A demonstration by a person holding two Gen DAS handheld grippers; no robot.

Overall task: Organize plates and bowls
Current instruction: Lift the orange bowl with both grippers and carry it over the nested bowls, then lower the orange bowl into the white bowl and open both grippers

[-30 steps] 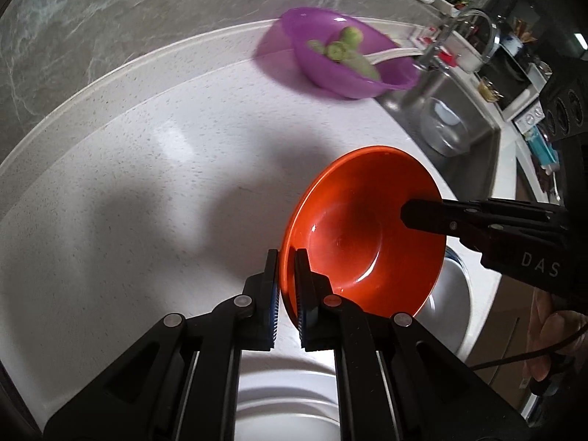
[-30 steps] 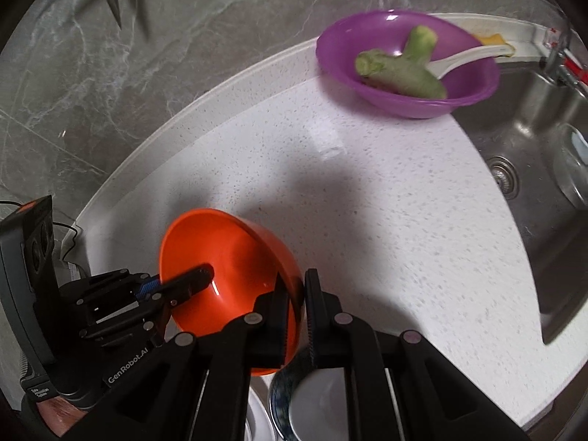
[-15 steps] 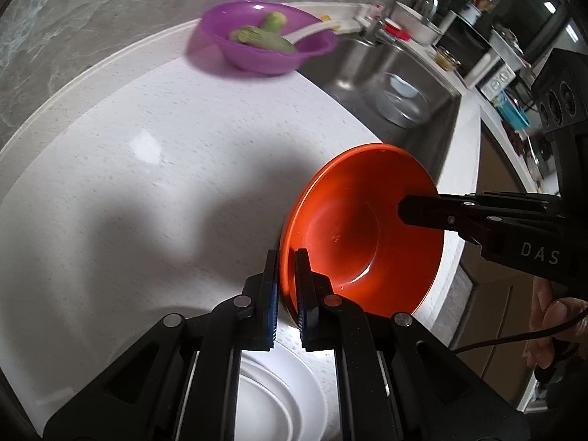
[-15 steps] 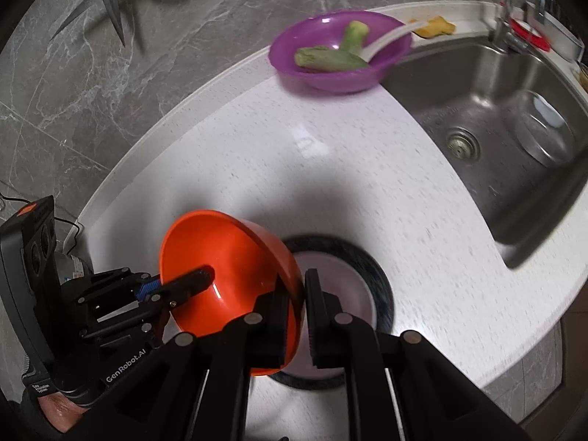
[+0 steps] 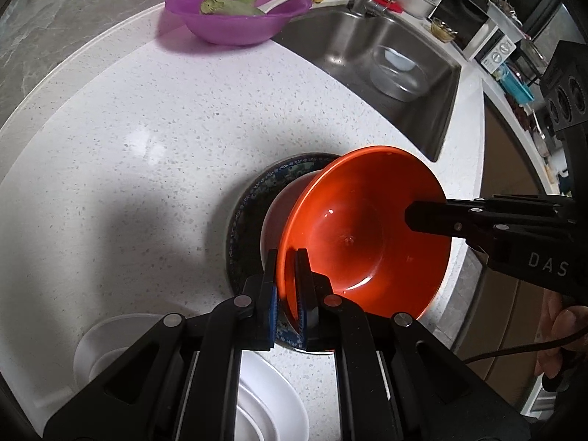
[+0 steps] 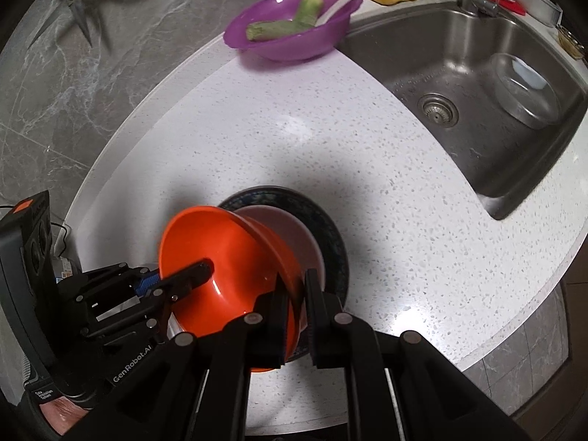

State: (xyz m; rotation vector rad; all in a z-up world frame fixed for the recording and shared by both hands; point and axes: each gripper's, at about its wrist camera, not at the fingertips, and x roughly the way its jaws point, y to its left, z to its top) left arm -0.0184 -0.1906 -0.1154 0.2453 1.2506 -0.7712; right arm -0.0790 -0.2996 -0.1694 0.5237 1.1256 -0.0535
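orange bowl (image 5: 367,235) tilted, now over the dark plate (image 5: 253,198) | left gripper (image 5: 286,286) and right gripper (image 6: 297,294) both still clamp its rim | purple bowl (image 5: 235,11) farther behind plate

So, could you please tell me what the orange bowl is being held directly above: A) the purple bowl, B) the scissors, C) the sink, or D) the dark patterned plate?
D: both grippers clamp the orange bowl over the dark patterned plate, as the right wrist view confirms.
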